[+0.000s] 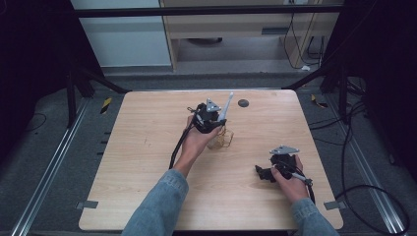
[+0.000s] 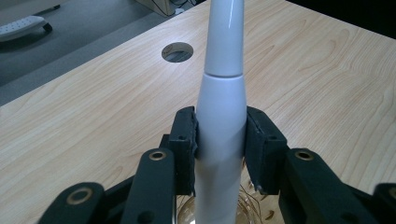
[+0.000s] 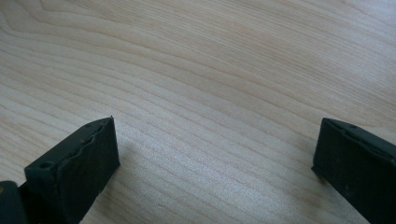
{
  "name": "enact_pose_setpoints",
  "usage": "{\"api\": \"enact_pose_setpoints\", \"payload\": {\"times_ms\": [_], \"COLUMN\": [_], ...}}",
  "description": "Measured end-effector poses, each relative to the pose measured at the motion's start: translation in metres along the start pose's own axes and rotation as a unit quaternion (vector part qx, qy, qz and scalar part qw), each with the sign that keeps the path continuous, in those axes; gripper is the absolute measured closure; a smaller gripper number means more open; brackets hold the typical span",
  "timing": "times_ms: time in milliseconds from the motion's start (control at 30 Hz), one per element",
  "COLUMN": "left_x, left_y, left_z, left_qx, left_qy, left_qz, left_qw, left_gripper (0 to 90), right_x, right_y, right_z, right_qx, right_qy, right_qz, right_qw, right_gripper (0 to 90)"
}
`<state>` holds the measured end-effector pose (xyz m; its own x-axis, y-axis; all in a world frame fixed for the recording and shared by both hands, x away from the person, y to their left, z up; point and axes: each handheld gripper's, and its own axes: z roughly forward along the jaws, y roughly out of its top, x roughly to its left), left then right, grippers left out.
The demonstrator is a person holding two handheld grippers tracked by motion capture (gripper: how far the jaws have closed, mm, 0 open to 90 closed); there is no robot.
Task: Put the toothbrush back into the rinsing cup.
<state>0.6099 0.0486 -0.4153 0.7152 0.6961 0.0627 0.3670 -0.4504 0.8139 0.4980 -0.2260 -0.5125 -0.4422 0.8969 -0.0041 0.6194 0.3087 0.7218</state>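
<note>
A long white tapered handle (image 2: pixel 222 93) stands nearly upright between my left gripper's (image 2: pixel 220 140) jaws, which are shut on its thick lower part. From the high view the handle (image 1: pixel 227 105) slants up and away from the left gripper (image 1: pixel 215 119), near the table's far middle. Just below it sits a small gold wire holder (image 1: pixel 222 139) with a clear base; its wires (image 2: pixel 254 203) show under the jaws. My right gripper (image 1: pixel 262 173) rests low at the near right, its jaws wide open over bare wood (image 3: pixel 215 154).
The light wooden table (image 1: pixel 147 147) has a round cable hole (image 1: pixel 243 103) near its far edge, just beyond the handle (image 2: pixel 177 52). Cables trail from both grippers. Dark frame bars and floor cables surround the table.
</note>
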Motion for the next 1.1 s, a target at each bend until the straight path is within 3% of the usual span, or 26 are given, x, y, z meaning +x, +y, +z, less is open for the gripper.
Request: {"api": "enact_pose_setpoints", "payload": {"times_ms": [733, 1100], "left_x": [0.002, -0.001], "left_y": [0.002, 0.003], "left_z": [-0.008, -0.018], "left_qx": [-0.014, -0.002], "left_qy": [0.009, 0.0], "left_qz": [-0.001, 0.009], "left_qw": [0.9999, 1.0], "left_gripper": [56.2, 40.9], "right_x": [0.0, 0.0], "right_y": [0.0, 0.0], "right_z": [0.0, 0.0], "right_qx": [0.0, 0.0], "right_qy": [0.0, 0.0], "right_qz": [0.0, 0.0], "right_qw": [1.0, 1.0], "right_gripper": [0.4, 0.4]}}
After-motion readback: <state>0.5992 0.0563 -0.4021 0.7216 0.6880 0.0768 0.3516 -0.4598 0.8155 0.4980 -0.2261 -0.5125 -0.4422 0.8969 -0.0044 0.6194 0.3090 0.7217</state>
